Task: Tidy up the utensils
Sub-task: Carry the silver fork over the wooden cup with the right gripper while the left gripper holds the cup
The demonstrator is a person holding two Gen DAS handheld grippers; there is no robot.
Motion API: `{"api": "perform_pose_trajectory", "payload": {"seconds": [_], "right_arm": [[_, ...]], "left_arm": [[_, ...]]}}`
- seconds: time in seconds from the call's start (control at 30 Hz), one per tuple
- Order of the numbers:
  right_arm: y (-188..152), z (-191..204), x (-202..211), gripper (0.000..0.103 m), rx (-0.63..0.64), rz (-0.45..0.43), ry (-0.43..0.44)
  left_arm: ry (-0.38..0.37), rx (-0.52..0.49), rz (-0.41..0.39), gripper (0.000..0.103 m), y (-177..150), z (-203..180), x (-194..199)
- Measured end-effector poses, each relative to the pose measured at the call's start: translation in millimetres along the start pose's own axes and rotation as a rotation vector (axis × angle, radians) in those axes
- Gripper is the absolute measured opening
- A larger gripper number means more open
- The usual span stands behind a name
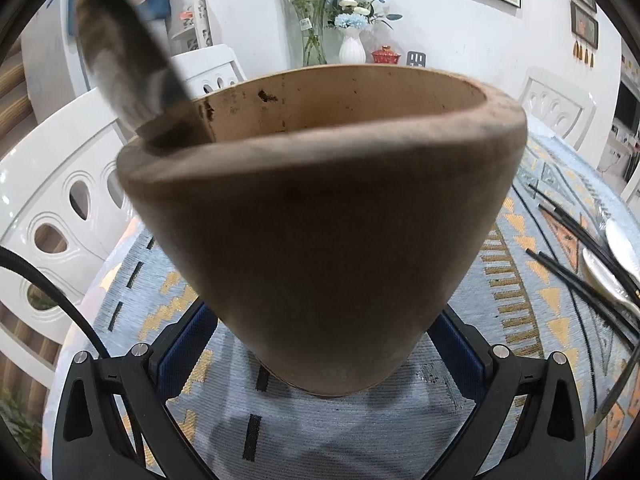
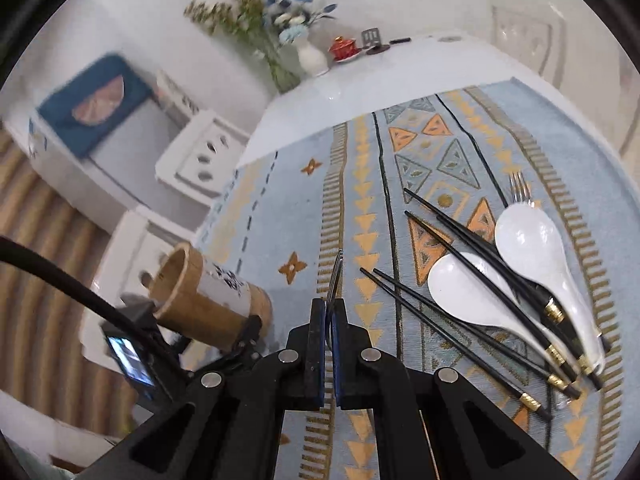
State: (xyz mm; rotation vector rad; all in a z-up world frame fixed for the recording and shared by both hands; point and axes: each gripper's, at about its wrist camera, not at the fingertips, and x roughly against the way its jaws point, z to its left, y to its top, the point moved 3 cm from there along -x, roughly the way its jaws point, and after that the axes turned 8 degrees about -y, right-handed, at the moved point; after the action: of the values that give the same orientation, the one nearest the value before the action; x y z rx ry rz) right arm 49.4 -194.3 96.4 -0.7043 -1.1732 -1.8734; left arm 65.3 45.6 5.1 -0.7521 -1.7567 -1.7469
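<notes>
A brown bamboo utensil holder (image 1: 320, 220) fills the left wrist view. My left gripper (image 1: 320, 320) is shut on its lower part, with a blue pad on each side. A blurred, dark utensil with a broad end (image 1: 120, 52) leans out of its rim at the upper left. In the right wrist view the holder (image 2: 208, 296) is tilted at the left, above the table's edge. My right gripper (image 2: 329, 306) is shut on a metal fork (image 2: 338, 272), seen edge-on with its tines pointing away over the runner.
On the patterned blue runner (image 2: 280, 208) to the right lie several black chopsticks (image 2: 460, 308), two white spoons (image 2: 464, 292) (image 2: 536, 248) and another fork (image 2: 520, 188). White chairs (image 2: 200, 156) stand beyond the left table edge. A white vase (image 2: 312, 56) stands at the far end.
</notes>
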Motion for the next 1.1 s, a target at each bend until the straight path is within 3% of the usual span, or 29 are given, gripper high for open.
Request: {"api": "perform_pose_trajectory", "payload": {"seconds": [0.13, 0.47, 0.83, 1.1], "right_arm": [[5.4, -15.3, 6.7, 0.002, -0.063, 0.003, 0.082], [23.3, -27.9, 9.1, 0.002, -0.033, 0.025, 0.109], [26.7, -0.1, 23.7, 0.002, 0.024, 0.148, 0.136], [29.7, 5.0, 31.6, 0.002, -0.035, 0.163, 0.148]], "left_arm": [[0.041, -0.036, 0.020, 0.103, 1.2, -6.7, -4.4], [0.101, -0.082, 0.042, 0.103, 0.1, -20.6, -8.2], [0.117, -0.094, 0.059, 0.103, -0.9, -25.6, -12.2], [0.110, -0.088, 0.063, 0.103, 2.5, -24.8, -14.9]]}}
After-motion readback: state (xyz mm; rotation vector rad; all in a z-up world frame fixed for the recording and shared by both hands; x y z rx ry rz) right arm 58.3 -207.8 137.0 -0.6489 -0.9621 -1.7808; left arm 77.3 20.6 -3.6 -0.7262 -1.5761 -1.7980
